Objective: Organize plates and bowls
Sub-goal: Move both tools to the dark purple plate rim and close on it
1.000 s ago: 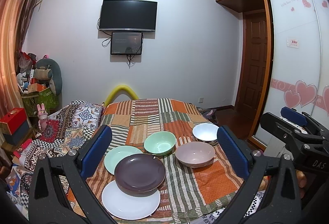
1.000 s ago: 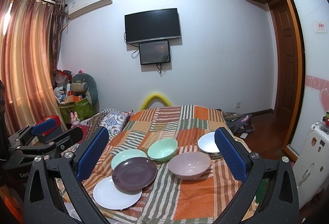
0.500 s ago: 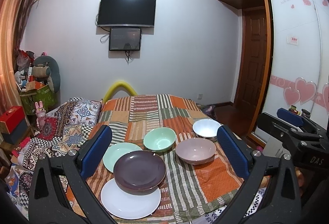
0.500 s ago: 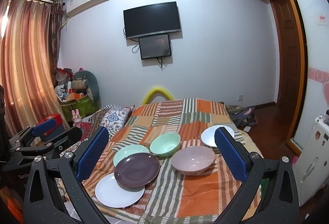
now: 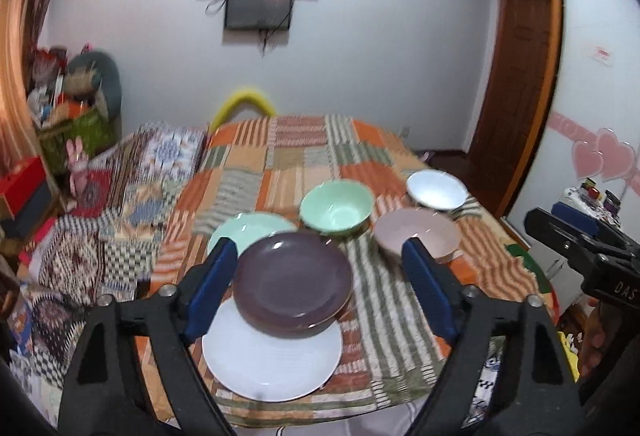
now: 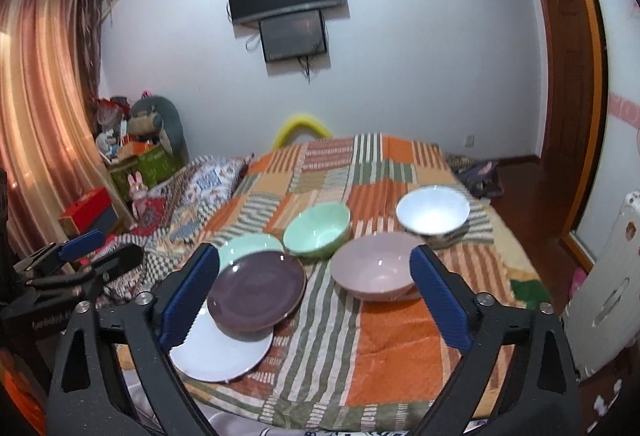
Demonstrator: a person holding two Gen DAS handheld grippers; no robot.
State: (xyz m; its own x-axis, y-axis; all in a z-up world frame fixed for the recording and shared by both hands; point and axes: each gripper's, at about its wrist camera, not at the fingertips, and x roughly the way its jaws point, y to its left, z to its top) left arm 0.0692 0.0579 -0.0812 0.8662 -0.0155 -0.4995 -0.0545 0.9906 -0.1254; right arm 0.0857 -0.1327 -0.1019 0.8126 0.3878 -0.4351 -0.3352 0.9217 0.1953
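Left wrist view: left gripper (image 5: 320,288) closer and lower than a second ago, jaws just narrowed yet spread and empty, framing the purple plate (image 5: 293,286), which lies tilted on the white plate (image 5: 272,360) by the bedspread's (image 5: 400,316) near edge. Round, no long axis.

Right wrist view: right gripper (image 6: 316,300) likewise nearer, narrowed, empty; pink bowl (image 6: 373,272) mouth-up, mid-bedspread. Sorting not yet begun, approach likely.
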